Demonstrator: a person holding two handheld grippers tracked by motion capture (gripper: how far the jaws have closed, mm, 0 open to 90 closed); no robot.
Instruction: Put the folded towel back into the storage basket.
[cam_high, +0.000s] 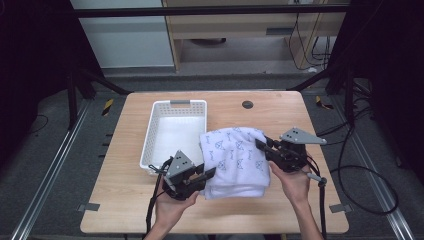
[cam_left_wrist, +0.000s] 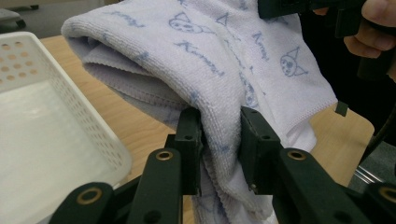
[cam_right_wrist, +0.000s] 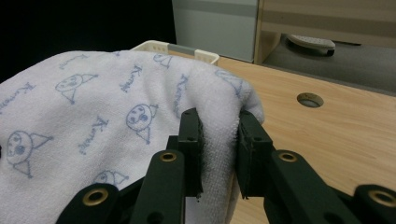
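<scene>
Towel (cam_high: 235, 157) front and centre here: a thick, folded white terry cloth printed all over with pale blue cartoon faces and script lettering, sitting bunched on the wooden table (cam_high: 285, 115) just right of the white perforated basket (cam_high: 152, 127). Its far edge overlaps the basket's near right corner. Left gripper (cam_high: 209, 174) has it by the near left side, and the left gripper view shows both black jaws pressed into a fold of the towel (cam_left_wrist: 219, 140), layers of pile stacked and sagging above them, with the basket (cam_left_wrist: 93, 135) off to the left. Right gripper (cam_high: 261, 145) is clamped on the right edge; in the right gripper view the jaws pinch a rounded hem of towel (cam_right_wrist: 217, 135), the cloth humped up, the basket's rim (cam_right_wrist: 154, 45) peeking over it. A round cable hole (cam_right_wrist: 309, 99) sits in the tabletop beyond. Both hands (cam_high: 295, 182) hold the grippers low at the table's near side.
</scene>
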